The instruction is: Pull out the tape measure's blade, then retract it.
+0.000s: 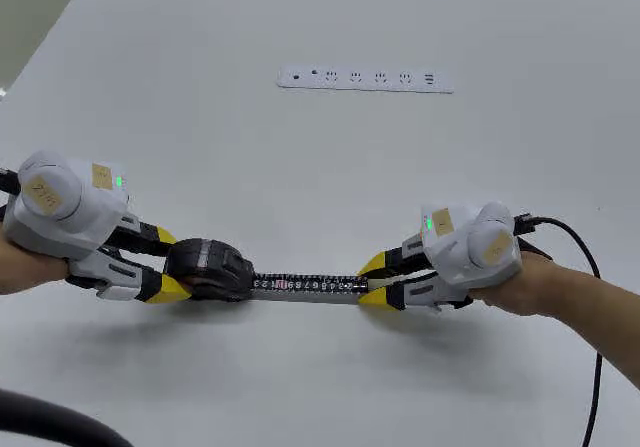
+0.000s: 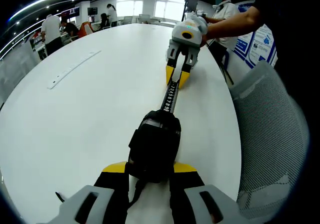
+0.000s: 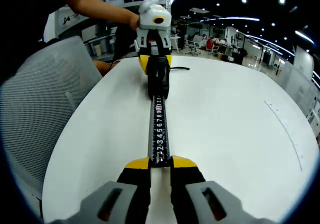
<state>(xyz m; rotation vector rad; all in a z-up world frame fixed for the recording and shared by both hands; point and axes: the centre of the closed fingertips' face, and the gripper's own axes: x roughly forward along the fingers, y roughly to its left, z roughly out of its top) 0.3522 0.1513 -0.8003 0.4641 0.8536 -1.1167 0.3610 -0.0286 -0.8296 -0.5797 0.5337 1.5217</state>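
A black tape measure case (image 1: 208,268) lies on the white table (image 1: 300,147), and my left gripper (image 1: 172,263) is shut on it; the left gripper view has the case (image 2: 155,144) between the yellow-tipped jaws. The dark blade (image 1: 308,285) with white numbers runs right from the case to my right gripper (image 1: 374,280), which is shut on the blade's end. In the right gripper view the blade (image 3: 159,131) stretches from the jaws (image 3: 160,163) away to the case (image 3: 158,78). The blade's hook is hidden between the right jaws.
A white power strip (image 1: 364,77) lies flat on the far side of the table. A black cable (image 1: 590,267) trails from the right gripper along the right side. A grey mesh chair (image 2: 270,134) stands beside the table edge, and people are in the room behind.
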